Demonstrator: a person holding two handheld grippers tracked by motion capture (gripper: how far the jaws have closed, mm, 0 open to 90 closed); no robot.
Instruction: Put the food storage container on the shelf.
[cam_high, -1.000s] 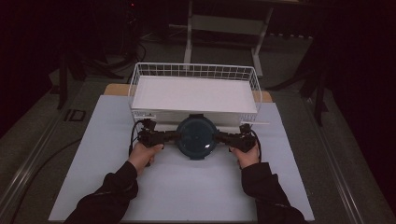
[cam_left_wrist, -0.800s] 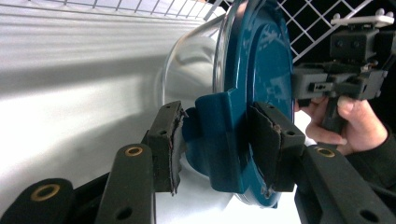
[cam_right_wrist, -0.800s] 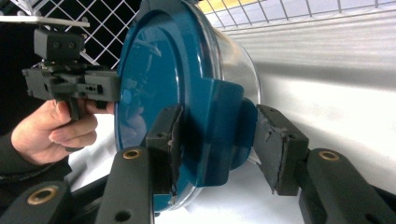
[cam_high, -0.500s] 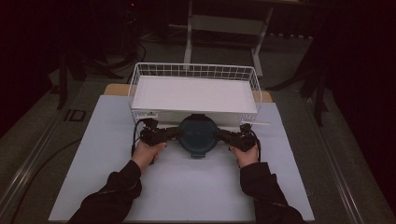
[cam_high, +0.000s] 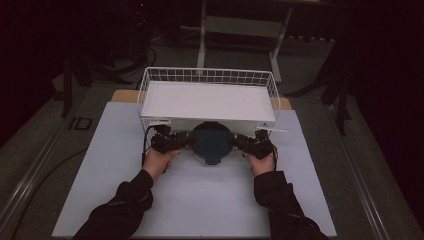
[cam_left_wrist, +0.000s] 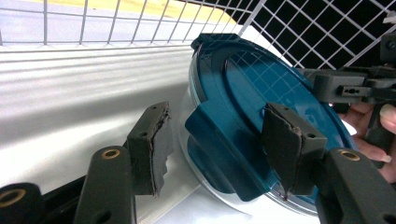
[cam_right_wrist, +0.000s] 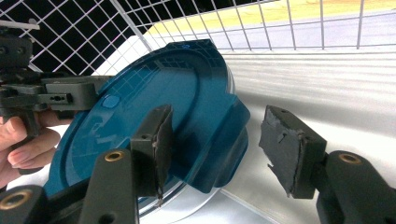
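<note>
Jaws apart beside glossy round teal lid (cam_left_wrist: 261, 93)

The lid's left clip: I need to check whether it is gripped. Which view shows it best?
The left gripper view: the lid's left clip sits close up between open jaws. The high view shows it small and dark; the right gripper view shows the far gripper there.

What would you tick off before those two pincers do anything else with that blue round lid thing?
1. Left hand-held gripper released: ok; jaws have just been opening, lid tab between them, pads apart.
2. Right hand-held gripper released: ok; likewise opening around its tab.
3. Blue lidded container resting on table: ok.
4. Container level: not ok; leans against wire basket.
5. Will it stay put: cannot tell.
</note>
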